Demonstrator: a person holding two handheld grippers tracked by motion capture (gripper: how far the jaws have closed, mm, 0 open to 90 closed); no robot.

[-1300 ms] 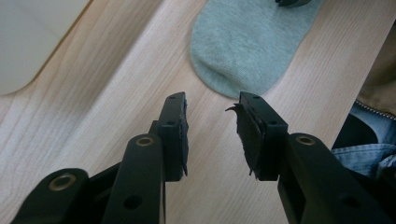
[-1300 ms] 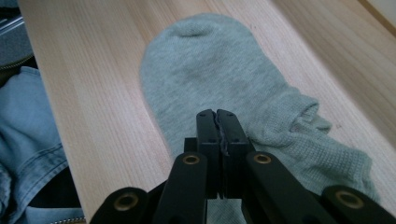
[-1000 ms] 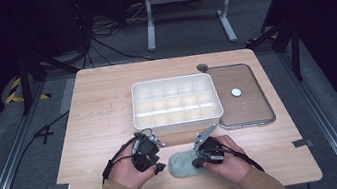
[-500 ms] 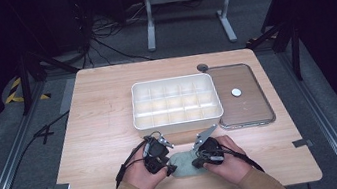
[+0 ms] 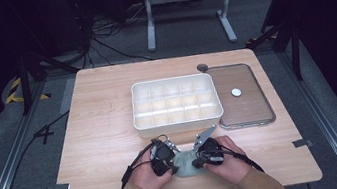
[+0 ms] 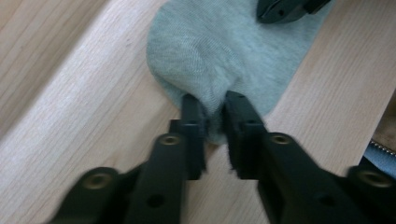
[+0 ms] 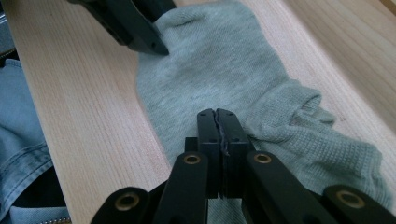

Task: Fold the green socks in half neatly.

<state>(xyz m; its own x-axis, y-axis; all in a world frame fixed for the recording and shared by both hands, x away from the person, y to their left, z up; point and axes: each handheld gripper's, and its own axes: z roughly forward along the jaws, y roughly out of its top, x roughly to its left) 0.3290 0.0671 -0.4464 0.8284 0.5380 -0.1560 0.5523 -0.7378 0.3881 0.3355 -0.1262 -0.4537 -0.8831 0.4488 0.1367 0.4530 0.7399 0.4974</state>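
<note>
A grey sock (image 5: 184, 162) is seen lying flat on the wooden surface (image 5: 102, 135) at its near edge, between the two hands, well short of the white compartment tray (image 5: 175, 101) and the clear lid (image 5: 243, 94) beside it.

At its left end the sock is gripped by the left gripper (image 6: 214, 109): in the left gripper view a fold of the rounded end is bunched between the jaws, which are narrowly parted and pinching the cloth.

In the middle, the sock's long axis is judged to run left to right across the surface, from one gripper to the other.

At the right, the right gripper (image 7: 216, 122) is seen with jaws pressed together over the sock near its ribbed cuff; whether fabric is caught between them cannot be told. Both grippers are at the sock, one per end, so any coming stretch or fold is judged to turn on that left-right axis.
</note>
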